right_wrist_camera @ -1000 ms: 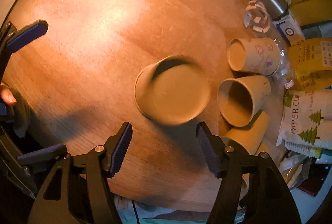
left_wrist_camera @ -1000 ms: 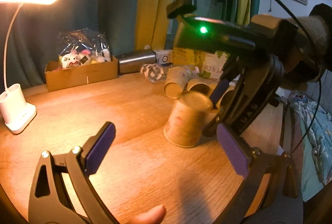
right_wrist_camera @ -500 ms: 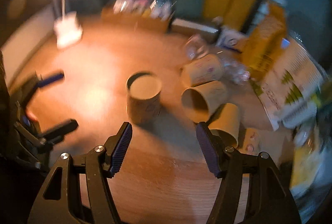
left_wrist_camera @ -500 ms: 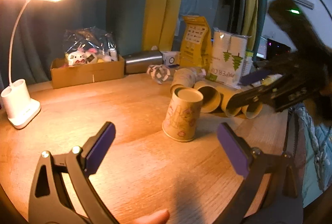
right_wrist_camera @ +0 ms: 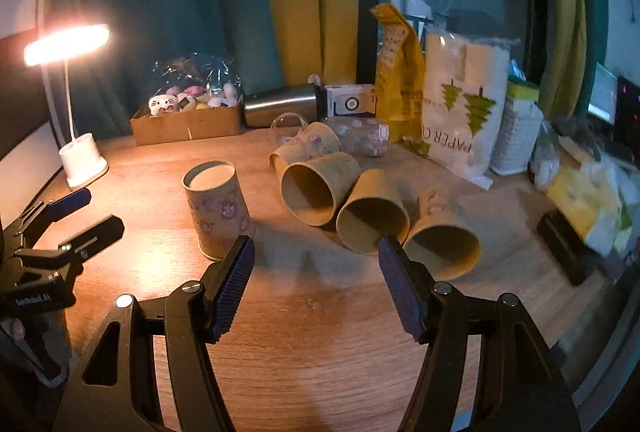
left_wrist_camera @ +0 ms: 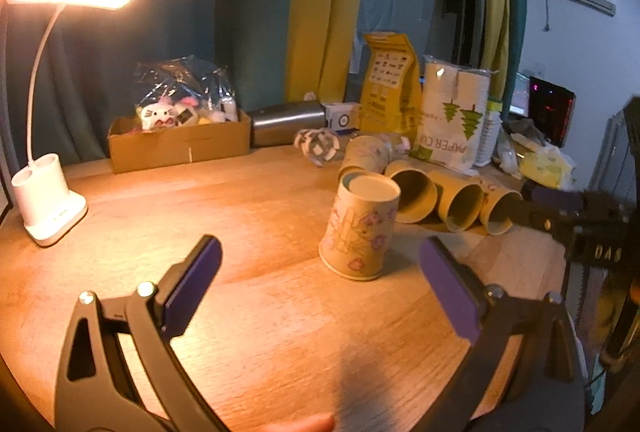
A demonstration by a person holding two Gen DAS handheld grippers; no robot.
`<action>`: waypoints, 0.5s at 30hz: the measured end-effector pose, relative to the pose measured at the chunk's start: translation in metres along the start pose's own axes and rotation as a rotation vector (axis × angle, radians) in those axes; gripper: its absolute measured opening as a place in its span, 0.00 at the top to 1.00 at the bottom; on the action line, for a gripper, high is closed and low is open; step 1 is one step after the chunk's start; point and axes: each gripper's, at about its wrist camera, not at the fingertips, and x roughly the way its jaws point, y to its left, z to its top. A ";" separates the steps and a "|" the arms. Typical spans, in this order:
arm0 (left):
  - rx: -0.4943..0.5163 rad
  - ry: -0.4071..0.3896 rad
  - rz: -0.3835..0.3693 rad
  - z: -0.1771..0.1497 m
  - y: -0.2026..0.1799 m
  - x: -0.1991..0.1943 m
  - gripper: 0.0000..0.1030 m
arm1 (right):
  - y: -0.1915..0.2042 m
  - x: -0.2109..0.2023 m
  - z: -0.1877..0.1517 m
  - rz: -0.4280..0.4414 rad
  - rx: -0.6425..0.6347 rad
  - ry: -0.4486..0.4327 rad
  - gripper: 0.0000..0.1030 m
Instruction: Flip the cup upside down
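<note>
A paper cup with purple flowers [left_wrist_camera: 360, 228] stands upside down on the wooden table [left_wrist_camera: 248, 216], base up. It also shows in the right wrist view [right_wrist_camera: 218, 208]. My left gripper [left_wrist_camera: 320, 284] is open and empty, a little in front of the cup. My right gripper [right_wrist_camera: 316, 288] is open and empty, pulled back to the cup's right; it shows at the right edge of the left wrist view [left_wrist_camera: 560, 216]. The left gripper shows at the left edge of the right wrist view [right_wrist_camera: 68, 216].
Several paper cups lie on their sides behind the upturned one [right_wrist_camera: 316, 188], [right_wrist_camera: 372, 220], [right_wrist_camera: 444, 240]. A lit desk lamp [left_wrist_camera: 48, 204] stands at the left. A cardboard box of toys [left_wrist_camera: 180, 140], a steel flask [right_wrist_camera: 280, 104], a yellow bag and a paper-cup pack [right_wrist_camera: 464, 104] line the back.
My right gripper has lifted off the cup and pulled back to the right, swinging from looking down to looking level. The cup stays upside down on the table. The left gripper barely moved.
</note>
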 end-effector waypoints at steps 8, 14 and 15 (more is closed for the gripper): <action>-0.017 0.029 0.049 0.000 0.004 0.007 0.03 | -0.004 0.011 -0.013 0.006 0.027 -0.003 0.34; -0.001 0.034 0.073 -0.001 0.001 0.008 0.03 | -0.006 0.012 -0.015 0.008 0.041 -0.001 0.34; 0.001 0.034 0.075 -0.001 0.000 0.008 0.03 | -0.006 0.012 -0.015 0.007 0.041 -0.002 0.34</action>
